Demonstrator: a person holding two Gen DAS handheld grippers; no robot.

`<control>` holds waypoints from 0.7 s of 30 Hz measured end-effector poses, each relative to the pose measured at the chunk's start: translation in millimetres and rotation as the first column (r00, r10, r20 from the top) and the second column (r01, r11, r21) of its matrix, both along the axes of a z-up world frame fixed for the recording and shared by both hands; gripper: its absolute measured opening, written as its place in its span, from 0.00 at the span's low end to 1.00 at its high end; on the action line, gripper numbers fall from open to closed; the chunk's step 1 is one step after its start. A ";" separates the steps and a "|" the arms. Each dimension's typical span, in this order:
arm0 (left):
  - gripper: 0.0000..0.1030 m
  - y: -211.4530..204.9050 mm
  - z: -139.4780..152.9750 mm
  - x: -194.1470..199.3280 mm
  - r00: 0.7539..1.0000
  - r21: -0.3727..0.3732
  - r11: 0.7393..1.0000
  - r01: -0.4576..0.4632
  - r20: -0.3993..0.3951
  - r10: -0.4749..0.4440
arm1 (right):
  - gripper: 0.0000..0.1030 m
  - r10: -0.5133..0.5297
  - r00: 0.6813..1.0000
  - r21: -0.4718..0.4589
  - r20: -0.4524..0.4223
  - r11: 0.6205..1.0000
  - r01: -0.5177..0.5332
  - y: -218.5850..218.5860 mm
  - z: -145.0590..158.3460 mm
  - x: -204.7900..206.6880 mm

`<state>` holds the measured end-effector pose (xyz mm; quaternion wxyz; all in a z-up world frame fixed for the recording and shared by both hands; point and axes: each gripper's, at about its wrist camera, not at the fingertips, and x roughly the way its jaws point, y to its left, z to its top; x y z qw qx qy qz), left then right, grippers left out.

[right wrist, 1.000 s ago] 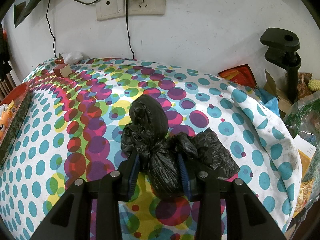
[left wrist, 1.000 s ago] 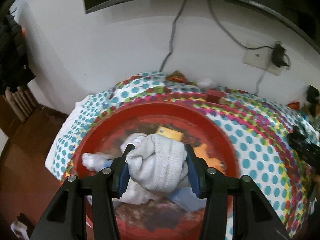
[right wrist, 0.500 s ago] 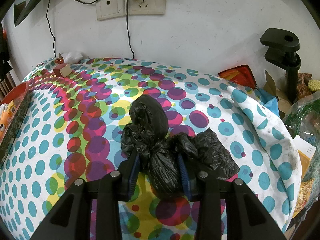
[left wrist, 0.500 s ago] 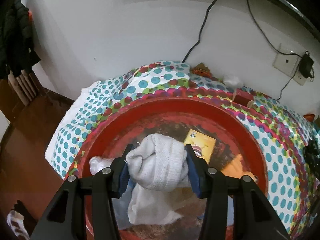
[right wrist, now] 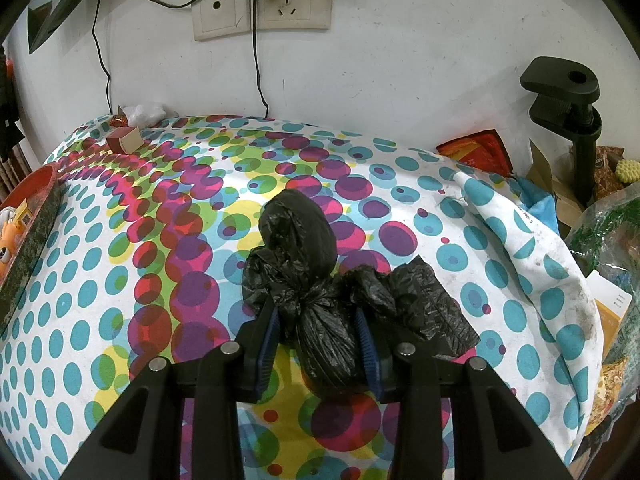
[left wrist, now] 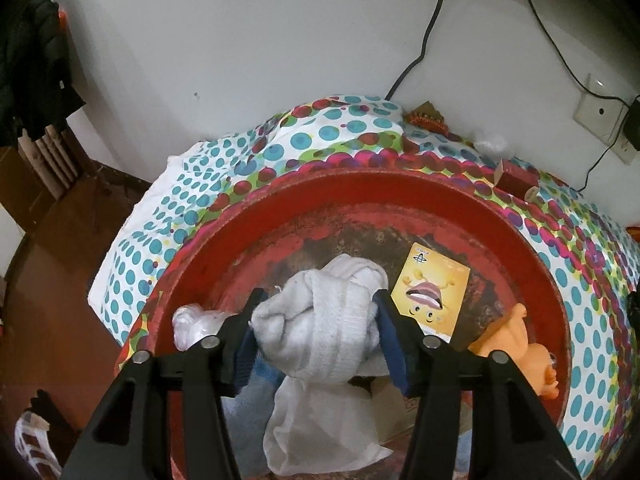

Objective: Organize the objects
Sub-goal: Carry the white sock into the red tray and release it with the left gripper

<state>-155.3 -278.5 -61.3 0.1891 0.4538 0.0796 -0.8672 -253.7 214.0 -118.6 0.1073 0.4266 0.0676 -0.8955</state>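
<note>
My left gripper (left wrist: 318, 308) is shut on a rolled white sock (left wrist: 320, 324) and holds it over the round red tray (left wrist: 360, 188). In the tray lie a yellow cartoon card (left wrist: 434, 292), an orange rubber toy (left wrist: 516, 336), a white cloth (left wrist: 320, 424) and a crumpled white bag (left wrist: 192, 324). My right gripper (right wrist: 318, 324) is shut on a knotted black plastic bag (right wrist: 304, 264) that rests on the dotted tablecloth (right wrist: 160, 240). The tray's edge also shows in the right wrist view (right wrist: 32, 196).
A small red box (right wrist: 124, 140) and white wad (right wrist: 146, 114) lie near the wall. Wall sockets (right wrist: 260, 12) with cables hang above. A black clamp stand (right wrist: 572, 120), snack packets and bags crowd the table's right end. The table's left edge drops to a brown floor (left wrist: 60, 280).
My left gripper has moved left and closer over the tray with the sock, uncovering the yellow card. The right gripper and black bag have not moved.
</note>
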 end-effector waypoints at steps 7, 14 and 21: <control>0.68 2.3 4.4 7.6 1.000 -0.031 0.999 0.006 -0.013 -0.006 | 0.37 -0.001 1.000 0.006 -0.002 1.000 0.001 -0.9 0.0 0.2; 0.81 13.7 28.1 30.0 0.997 -0.101 0.995 -0.001 -0.080 -0.007 | 0.37 -0.001 1.000 0.006 -0.002 1.000 0.001 -0.8 0.3 0.1; 0.91 42.4 40.7 63.1 0.986 -0.134 0.991 0.001 -0.163 -0.023 | 0.37 -0.001 1.000 0.009 -0.002 1.000 0.001 -1.0 0.6 -0.3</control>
